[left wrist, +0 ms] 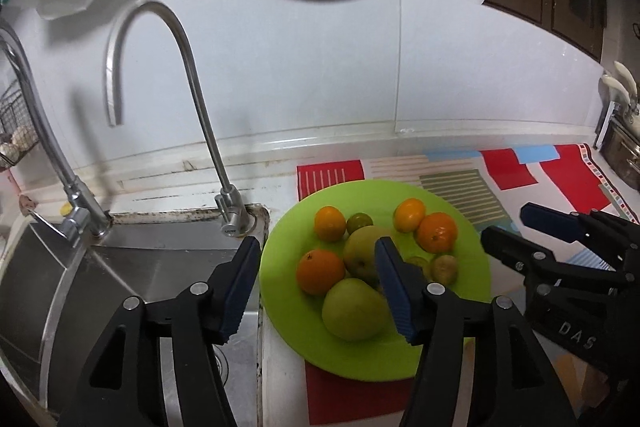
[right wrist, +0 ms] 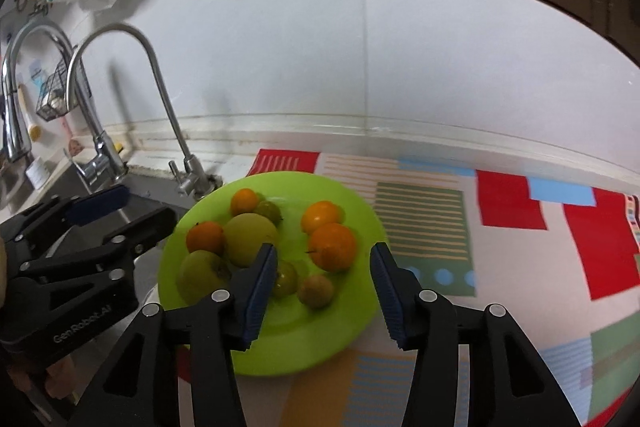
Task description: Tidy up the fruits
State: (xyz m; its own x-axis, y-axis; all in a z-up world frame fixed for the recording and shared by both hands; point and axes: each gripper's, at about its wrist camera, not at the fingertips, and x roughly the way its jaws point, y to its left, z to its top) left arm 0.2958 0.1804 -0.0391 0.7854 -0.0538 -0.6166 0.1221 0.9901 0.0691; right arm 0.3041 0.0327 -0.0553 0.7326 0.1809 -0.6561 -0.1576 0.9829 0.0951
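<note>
- At the far left we see the sink (left wrist: 132, 267) and its tap (left wrist: 192, 115), with our left tongs (left wrist: 316, 287) hanging above the sink's right rim, jaws apart and holding nothing
- Next comes the green plate (left wrist: 472, 279) on the bench, set on a patterned mat (right wrist: 520, 227) just beside the sink; all the fruit we can see lies on it
- On the plate's left lie an orange (left wrist: 320, 271), two big green fruits (left wrist: 352, 309) touching each other, and another orange behind them
- On its right sit two more oranges (right wrist: 332, 246) close together, with small greenish fruits (right wrist: 316, 291) in front of them
- Our right tongs (right wrist: 324, 291) hover over the plate's near side, jaws apart and empty
- The pile would suit fruit already gathered or fruit waiting to be sorted; we cannot tell which
- For any pick we judge it best to straddle a single fruit squarely and close gently, since round fruit rolls and its neighbours touch
</note>
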